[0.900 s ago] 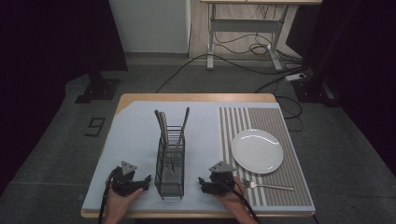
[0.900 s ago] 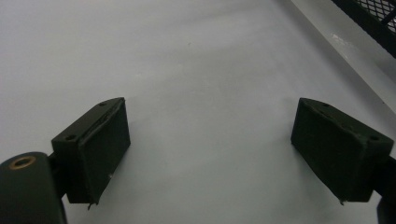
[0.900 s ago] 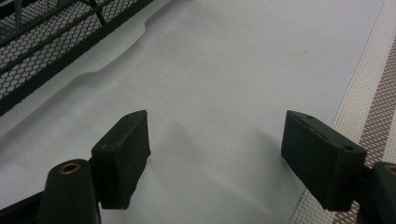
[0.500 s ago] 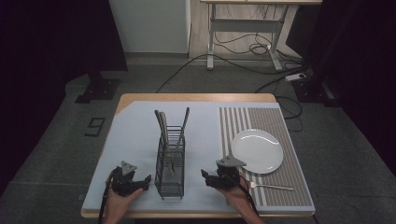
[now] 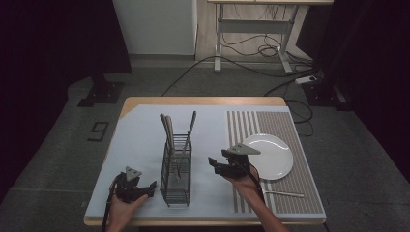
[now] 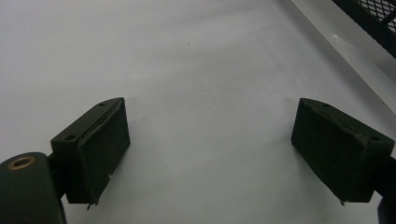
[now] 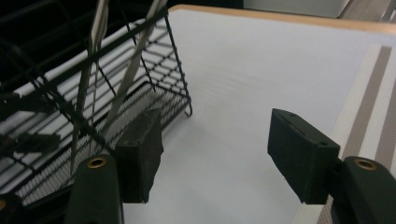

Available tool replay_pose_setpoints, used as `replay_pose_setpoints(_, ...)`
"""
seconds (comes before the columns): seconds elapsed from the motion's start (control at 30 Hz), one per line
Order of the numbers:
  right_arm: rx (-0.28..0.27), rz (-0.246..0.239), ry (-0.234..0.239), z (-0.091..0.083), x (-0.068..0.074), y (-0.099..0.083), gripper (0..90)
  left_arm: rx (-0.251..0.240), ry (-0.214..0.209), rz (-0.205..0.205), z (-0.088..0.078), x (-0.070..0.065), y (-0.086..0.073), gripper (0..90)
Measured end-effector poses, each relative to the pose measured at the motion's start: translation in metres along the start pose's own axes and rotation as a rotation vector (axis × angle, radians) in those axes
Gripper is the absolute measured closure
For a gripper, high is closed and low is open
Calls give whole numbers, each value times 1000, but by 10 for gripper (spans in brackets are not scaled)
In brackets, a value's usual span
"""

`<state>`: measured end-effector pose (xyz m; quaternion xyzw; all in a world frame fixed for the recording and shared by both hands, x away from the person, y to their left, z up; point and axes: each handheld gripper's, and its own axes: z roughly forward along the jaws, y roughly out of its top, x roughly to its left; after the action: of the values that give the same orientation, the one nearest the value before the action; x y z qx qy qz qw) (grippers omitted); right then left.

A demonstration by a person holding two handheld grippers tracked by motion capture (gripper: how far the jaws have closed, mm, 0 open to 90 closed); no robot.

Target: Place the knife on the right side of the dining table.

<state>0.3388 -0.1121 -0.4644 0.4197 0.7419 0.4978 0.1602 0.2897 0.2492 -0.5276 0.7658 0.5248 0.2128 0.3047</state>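
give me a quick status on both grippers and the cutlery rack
Left gripper open, empty, low beside the wire rack. Right gripper open, empty, raised between rack and plate. Cutlery upright in rack. One utensil on striped mat; nothing blocking.

White plate on striped placemat, fork beside it

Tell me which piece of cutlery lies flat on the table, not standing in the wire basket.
It is the fork on the striped mat, in front of the white plate. The others stand upright in the basket.
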Motion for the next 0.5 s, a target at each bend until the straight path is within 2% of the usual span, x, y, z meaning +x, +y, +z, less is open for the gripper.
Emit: replay_pose_setpoints(0.5, -36, -35, 35, 18, -2, 42, 413, 7, -6, 7, 0, 1, 1, 108)
